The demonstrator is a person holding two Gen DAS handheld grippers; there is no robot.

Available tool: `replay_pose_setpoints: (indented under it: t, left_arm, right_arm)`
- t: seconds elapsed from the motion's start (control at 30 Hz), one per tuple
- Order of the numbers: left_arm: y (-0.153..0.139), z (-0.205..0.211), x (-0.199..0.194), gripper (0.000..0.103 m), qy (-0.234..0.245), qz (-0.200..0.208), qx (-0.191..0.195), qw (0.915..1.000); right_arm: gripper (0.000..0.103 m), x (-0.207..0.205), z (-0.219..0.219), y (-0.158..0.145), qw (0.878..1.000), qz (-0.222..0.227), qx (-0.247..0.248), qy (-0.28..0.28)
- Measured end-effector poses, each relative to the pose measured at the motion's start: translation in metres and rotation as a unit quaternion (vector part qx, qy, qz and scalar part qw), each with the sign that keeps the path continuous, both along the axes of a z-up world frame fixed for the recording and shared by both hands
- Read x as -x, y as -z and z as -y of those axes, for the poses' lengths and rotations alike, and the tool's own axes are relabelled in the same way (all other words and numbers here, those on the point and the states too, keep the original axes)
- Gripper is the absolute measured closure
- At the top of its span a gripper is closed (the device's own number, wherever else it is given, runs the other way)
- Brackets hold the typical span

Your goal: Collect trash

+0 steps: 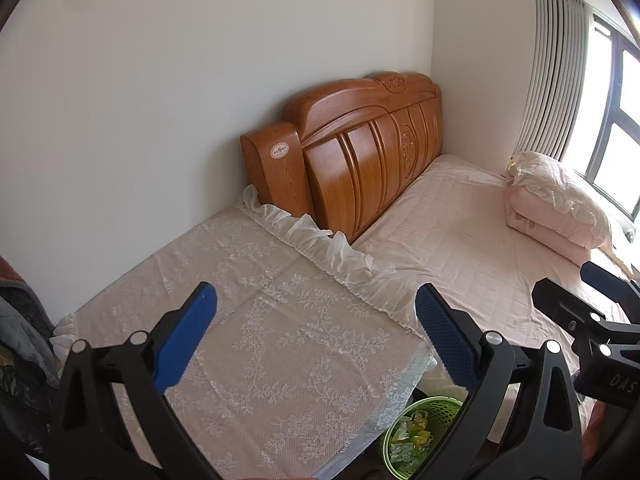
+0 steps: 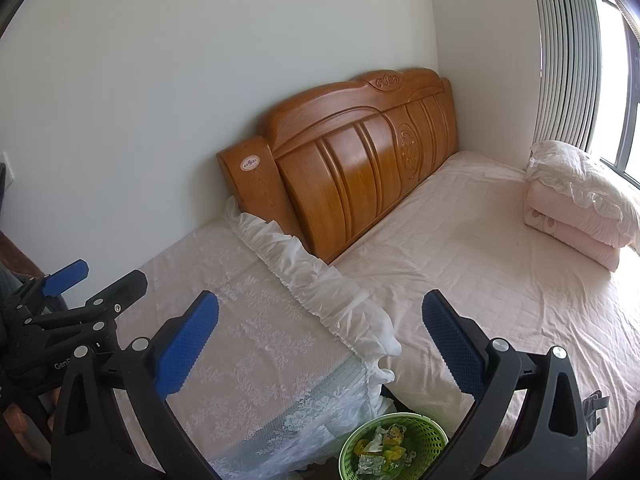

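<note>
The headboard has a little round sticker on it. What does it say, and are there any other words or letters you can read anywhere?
"DAS": white letters on the right gripper, cut off at the picture's edge in the left wrist view.
"Gen": white letters on the left gripper, hidden after that in the right wrist view.
Round sticker on the wooden headboard: red and white, print too small to read.
Carved top of the headboard: a pattern, no readable letters.

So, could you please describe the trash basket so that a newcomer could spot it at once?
Start at the wooden headboard and follow the lace-covered table toward the camera. On the floor between its near corner and the bed stands a round green mesh basket. It is the only green thing and holds crumpled wrappers.
</note>
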State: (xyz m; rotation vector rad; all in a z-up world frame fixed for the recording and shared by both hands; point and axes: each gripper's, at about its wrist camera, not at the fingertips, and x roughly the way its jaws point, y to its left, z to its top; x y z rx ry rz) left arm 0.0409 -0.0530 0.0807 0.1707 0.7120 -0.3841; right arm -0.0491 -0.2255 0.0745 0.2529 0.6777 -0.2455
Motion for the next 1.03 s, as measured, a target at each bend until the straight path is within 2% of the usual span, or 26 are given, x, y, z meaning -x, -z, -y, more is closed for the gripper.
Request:
replay_pose_setpoints:
  t: [1.03]
  left_arm:
    - [0.009,-0.004,-0.012,0.008,-0.017,-0.014,0.006,0.9997]
  right_arm:
    - [0.002,-0.009,-0.004,0.011,1.000,-0.013,-0.014,-0.011]
